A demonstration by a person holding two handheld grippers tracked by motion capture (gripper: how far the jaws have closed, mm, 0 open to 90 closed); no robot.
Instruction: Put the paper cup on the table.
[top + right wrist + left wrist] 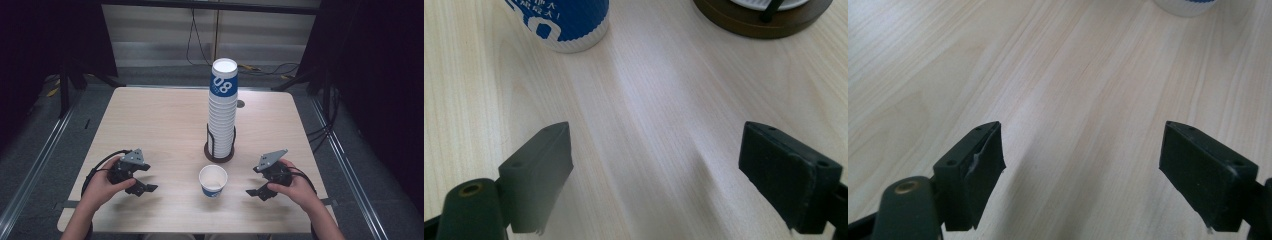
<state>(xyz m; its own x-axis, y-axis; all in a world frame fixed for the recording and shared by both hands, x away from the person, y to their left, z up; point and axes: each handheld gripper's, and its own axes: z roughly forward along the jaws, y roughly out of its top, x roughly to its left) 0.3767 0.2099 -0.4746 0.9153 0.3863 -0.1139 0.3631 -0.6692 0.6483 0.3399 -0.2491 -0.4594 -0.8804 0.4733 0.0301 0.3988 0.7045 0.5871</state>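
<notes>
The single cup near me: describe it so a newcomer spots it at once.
On the wooden table a tall stack of cups stands in a round holder. Just in front of it, toward the person, sits the single cup. It stands upright alone, open and empty, white with a blue band.

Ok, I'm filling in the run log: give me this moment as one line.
left tongs: open, empty | right tongs: open, empty | single cup: upright between them, untouched | cup stack: in holder behind

One single cup [213, 181], one cup stack [223, 107], one holder [219, 152], two grippers.
</notes>
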